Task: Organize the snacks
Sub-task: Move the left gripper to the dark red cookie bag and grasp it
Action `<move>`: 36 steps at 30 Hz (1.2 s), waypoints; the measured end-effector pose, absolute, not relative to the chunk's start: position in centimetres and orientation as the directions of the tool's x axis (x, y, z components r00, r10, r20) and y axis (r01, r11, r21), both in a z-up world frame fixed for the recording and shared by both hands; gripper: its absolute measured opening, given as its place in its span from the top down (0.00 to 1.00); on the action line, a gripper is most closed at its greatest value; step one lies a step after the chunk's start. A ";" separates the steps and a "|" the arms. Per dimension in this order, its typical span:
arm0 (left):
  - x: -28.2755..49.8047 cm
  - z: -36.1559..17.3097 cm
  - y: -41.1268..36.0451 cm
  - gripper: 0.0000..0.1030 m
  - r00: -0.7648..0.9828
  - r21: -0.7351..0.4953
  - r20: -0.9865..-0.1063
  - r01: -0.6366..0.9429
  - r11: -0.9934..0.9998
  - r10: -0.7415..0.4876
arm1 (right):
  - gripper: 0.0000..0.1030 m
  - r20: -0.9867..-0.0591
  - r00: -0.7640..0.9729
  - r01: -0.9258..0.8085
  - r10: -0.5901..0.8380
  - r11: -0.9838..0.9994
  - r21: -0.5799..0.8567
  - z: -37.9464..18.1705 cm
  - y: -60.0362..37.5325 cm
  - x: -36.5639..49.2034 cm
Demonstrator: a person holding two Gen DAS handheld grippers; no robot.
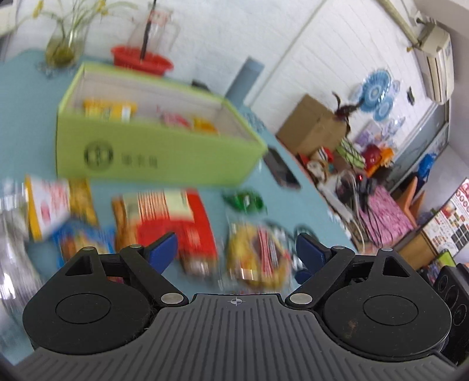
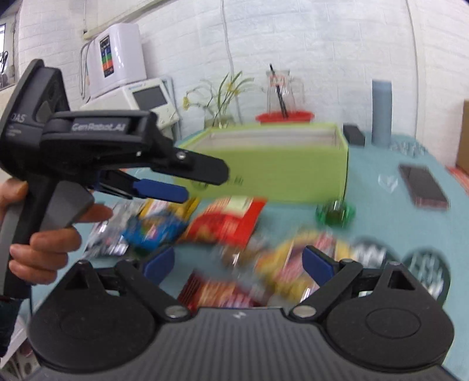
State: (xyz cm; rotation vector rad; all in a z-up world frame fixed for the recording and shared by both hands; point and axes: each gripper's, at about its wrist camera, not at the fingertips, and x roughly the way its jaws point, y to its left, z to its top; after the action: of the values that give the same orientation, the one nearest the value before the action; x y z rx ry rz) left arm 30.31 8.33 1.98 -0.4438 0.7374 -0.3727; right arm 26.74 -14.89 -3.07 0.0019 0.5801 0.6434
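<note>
A green box (image 1: 152, 152) stands on the blue table (image 1: 299, 211) and holds several snack packets (image 1: 108, 110). It also shows in the right wrist view (image 2: 278, 170). Loose snacks lie in front of it: a red packet (image 1: 173, 219), a yellow round packet (image 1: 258, 255), a white-and-yellow box (image 1: 47, 208) and a green candy (image 1: 244, 202). My left gripper (image 1: 236, 249) is open and empty above the loose snacks. My right gripper (image 2: 237, 263) is open and empty above a yellow packet (image 2: 293, 260). The left gripper (image 2: 164, 187) also shows in the right wrist view.
A dark phone (image 1: 281, 170) lies right of the box. A red basket (image 1: 140, 60), a glass jug (image 1: 155, 26) and a flower vase (image 1: 64, 44) stand behind it. Silver packets (image 1: 14, 234) lie at the left. The table's right edge (image 1: 316, 193) drops off near cluttered floor items.
</note>
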 end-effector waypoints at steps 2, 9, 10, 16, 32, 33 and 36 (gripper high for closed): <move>28.8 0.4 7.8 0.26 0.661 -0.529 -0.575 0.150 0.835 -0.482 | 0.09 -0.537 0.617 -0.562 0.575 0.800 0.211 -4.4 -15.0 25.7; 26.4 -0.2 9.3 0.28 0.677 -0.576 -0.571 0.073 0.814 -0.464 | 0.09 -0.564 0.584 -0.558 0.584 0.793 0.243 -5.8 -13.8 27.5; 25.9 0.2 9.8 0.27 0.695 -0.565 -0.565 0.067 0.823 -0.444 | 0.09 -0.565 0.567 -0.573 0.600 0.780 0.253 -5.9 -13.5 27.3; 24.7 0.9 11.8 0.26 0.738 -0.546 -0.546 0.047 0.837 -0.397 | 0.09 -0.536 0.454 -0.657 0.712 0.674 0.339 -5.3 -11.4 22.3; 26.2 -2.0 9.2 0.26 0.625 -0.575 -0.615 0.061 0.816 -0.480 | 0.09 -0.611 0.574 -0.661 0.545 0.749 0.046 -5.6 -9.4 25.7; 26.3 -2.2 8.9 0.28 0.617 -0.573 -0.621 0.063 0.817 -0.483 | 0.09 -0.611 0.572 -0.665 0.547 0.746 0.045 -5.9 -9.3 25.9; 26.2 -2.3 7.9 0.37 0.629 -0.520 -0.630 0.095 0.849 -0.456 | 0.27 -0.586 0.593 -0.673 0.552 0.740 0.015 -5.9 -9.3 25.4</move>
State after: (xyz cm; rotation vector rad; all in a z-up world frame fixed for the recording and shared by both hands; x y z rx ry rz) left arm 26.18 7.94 -2.25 -0.4703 0.8369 -0.3287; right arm 25.40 -9.27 -5.95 -0.2172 0.6029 0.7182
